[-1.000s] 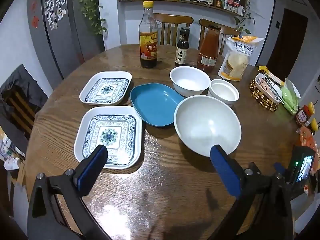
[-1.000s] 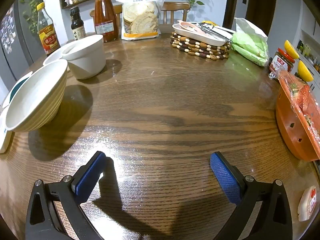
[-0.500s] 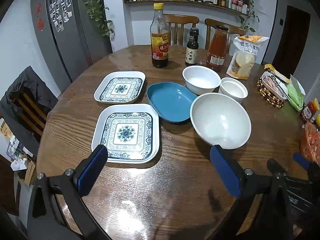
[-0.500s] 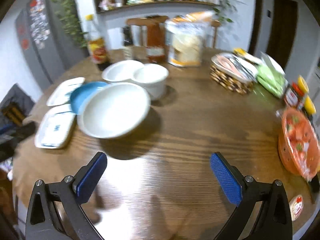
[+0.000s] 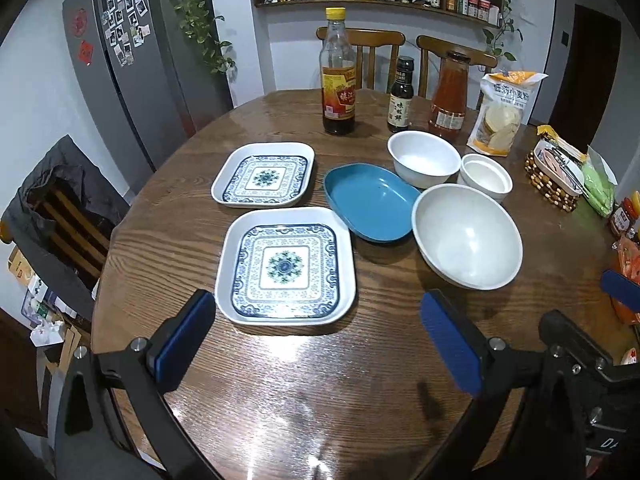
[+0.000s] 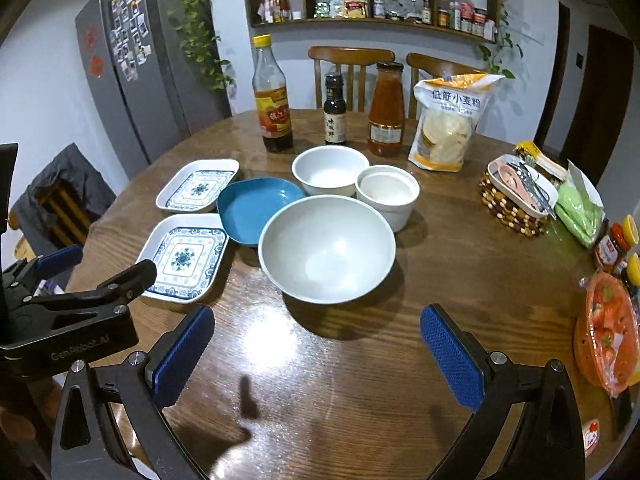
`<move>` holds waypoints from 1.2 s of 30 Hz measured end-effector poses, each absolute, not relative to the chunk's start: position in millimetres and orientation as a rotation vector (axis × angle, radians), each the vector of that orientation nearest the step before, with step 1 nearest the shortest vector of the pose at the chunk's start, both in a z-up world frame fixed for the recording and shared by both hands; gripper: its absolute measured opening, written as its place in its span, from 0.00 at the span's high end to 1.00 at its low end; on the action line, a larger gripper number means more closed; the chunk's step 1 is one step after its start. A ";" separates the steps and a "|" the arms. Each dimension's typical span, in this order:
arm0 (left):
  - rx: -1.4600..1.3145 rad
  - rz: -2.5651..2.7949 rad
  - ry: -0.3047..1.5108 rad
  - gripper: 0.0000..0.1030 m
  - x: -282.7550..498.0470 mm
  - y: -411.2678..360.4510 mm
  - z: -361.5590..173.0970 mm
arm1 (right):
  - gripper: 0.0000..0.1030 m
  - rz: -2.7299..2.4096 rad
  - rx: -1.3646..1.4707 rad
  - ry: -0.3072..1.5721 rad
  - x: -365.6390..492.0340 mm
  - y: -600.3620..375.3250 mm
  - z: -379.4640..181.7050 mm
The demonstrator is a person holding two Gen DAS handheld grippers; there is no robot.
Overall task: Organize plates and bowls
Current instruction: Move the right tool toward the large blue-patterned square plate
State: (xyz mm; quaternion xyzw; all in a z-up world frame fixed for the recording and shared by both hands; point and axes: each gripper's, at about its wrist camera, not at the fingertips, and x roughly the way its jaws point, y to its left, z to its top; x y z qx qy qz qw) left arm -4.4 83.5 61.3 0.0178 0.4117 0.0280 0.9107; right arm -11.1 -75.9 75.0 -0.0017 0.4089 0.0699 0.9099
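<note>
tools (image 5: 318, 344) (image 6: 318, 354) agape over table (image 5: 320, 400); plates, bowls untouched

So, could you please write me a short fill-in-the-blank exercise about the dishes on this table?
1. The oval dish between the plates and the bowls is ____.
2. The number of white bowls is ____.
3. The two patterned plates lie to the ____ of the oval dish.
4. Both tongs, left and right, are ____.

Missing words: blue; three; left; open
</note>
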 end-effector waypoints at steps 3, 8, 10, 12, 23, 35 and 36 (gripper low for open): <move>0.028 0.058 0.853 0.00 -3.4 89.9 61.6 | 0.00 0.146 -0.006 0.843 -10.0 -72.1 75.7; 0.026 0.065 0.857 0.00 -1.8 97.6 61.0 | 0.00 0.139 -0.013 0.842 -6.3 -64.3 76.2; 0.022 0.066 0.859 0.00 -0.5 101.0 60.5 | 0.00 0.139 -0.015 0.844 -5.2 -61.1 76.0; 0.019 0.070 0.864 0.00 1.0 104.7 59.2 | 0.00 0.138 -0.015 0.845 -3.7 -57.3 75.2; 0.020 0.069 0.883 0.00 7.1 123.8 53.3 | 0.00 0.125 0.002 0.858 1.7 -42.2 68.5; 0.034 0.025 0.900 0.00 16.5 142.3 44.6 | 0.00 0.101 0.024 0.871 5.1 -19.3 58.9; 0.035 0.021 0.903 0.00 17.4 144.1 43.6 | 0.00 0.099 0.026 0.872 5.1 -17.5 57.8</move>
